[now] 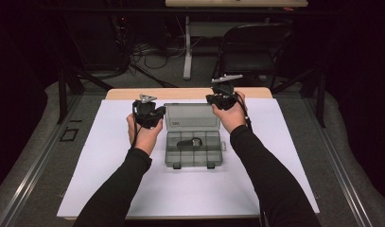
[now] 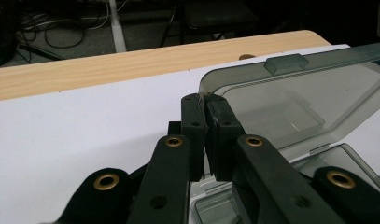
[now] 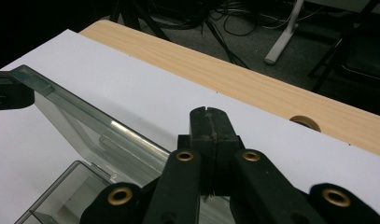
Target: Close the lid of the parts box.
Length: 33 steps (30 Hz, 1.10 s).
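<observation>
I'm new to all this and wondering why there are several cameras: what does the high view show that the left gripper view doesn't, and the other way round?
High view: both sleeved forearms, the right gripper, the whole grey box with a black item in one compartment, and a chair beyond the table.
Left gripper view: close up, the left gripper closed on the corner of the lid.
Both: the raised lid, the white cover and the wooden edge.
</observation>
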{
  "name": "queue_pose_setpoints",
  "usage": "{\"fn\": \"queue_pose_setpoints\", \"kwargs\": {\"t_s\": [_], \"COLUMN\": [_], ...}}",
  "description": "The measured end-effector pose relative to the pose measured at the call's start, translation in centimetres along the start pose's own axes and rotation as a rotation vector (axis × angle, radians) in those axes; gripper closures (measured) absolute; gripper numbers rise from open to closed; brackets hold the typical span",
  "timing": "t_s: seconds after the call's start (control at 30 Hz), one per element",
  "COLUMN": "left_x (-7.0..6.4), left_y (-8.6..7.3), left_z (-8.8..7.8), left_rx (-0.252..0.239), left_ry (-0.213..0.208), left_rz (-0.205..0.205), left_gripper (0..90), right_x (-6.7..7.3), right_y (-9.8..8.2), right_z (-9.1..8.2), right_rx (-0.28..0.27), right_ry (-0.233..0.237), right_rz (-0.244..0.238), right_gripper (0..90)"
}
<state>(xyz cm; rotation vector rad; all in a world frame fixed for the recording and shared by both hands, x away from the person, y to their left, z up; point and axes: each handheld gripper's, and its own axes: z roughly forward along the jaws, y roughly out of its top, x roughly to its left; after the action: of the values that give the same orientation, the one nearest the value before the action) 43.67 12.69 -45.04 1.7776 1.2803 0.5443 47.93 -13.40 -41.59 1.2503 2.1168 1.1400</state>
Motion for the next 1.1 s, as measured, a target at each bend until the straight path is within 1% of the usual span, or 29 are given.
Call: {"fn": "queue_pose_setpoints", "kwargs": {"t_s": [0.17, 0.23, 0.33, 0.43, 0.5, 0.6, 0.67, 0.77, 0.87, 0.93, 1.0, 1.03, 1.1], "left_x": [0.0, 0.1, 0.1, 0.2, 0.3, 0.4, 0.4, 0.5, 0.5, 0.4, 0.2, 0.1, -0.3], "left_y": [0.0, -0.1, -0.1, -0.3, -0.4, -0.7, -0.9, -1.2, -1.3, -1.4, -1.5, -1.6, -1.9], "left_z": [-0.1, -0.1, -0.2, -0.4, -0.7, -1.2, -1.7, -2.4, -3.1, -3.4, -3.6, -3.5, -3.4], "left_rx": [0.001, 0.004, -0.001, -0.006, -0.005, -0.005, -0.007, -0.015, -0.028, -0.032, -0.032, -0.034, -0.024], "left_ry": [-0.002, -0.009, -0.015, -0.028, -0.037, -0.053, -0.067, -0.091, -0.113, -0.13, -0.15, -0.159, -0.178], "left_rz": [0.003, 0.003, -0.002, -0.001, 0.007, 0.017, 0.023, 0.04, 0.053, 0.059, 0.067, 0.072, 0.085], "left_gripper": [86.4, 85.8, 82.8, 79.0, 76.2, 73.5, 73.3, 76.7, 83.3, 87.0, 89.9, 90.0, 90.0], "right_x": [0.1, 0.2, 0.3, 0.3, 0.4, 0.5, 0.6, 0.7, 0.8, 0.8, 0.9, 0.9, 1.0], "right_y": [-0.1, 0.0, 0.0, 0.0, -0.1, -0.1, -0.1, -0.2, -0.3, -0.3, -0.4, -0.4, -0.6], "right_z": [0.1, 0.1, 0.1, 0.0, -0.1, -0.2, -0.3, -0.5, -0.5, -0.5, -0.6, -0.6, -0.7], "right_rx": [-0.001, -0.002, -0.003, -0.004, -0.005, -0.004, -0.007, -0.008, 0.001, 0.006, 0.009, 0.009, 0.008], "right_ry": [0.004, 0.003, 0.007, 0.009, 0.011, 0.015, 0.016, 0.022, 0.026, 0.031, 0.034, 0.036, 0.043], "right_rz": [-0.001, -0.006, -0.011, -0.009, -0.012, -0.012, -0.016, -0.023, -0.026, -0.034, -0.031, -0.034, -0.038], "right_gripper": [90.0, 90.0, 90.0, 90.0, 90.0, 90.0, 90.0, 90.0, 90.0, 90.0, 90.0, 90.0, 90.0]}}
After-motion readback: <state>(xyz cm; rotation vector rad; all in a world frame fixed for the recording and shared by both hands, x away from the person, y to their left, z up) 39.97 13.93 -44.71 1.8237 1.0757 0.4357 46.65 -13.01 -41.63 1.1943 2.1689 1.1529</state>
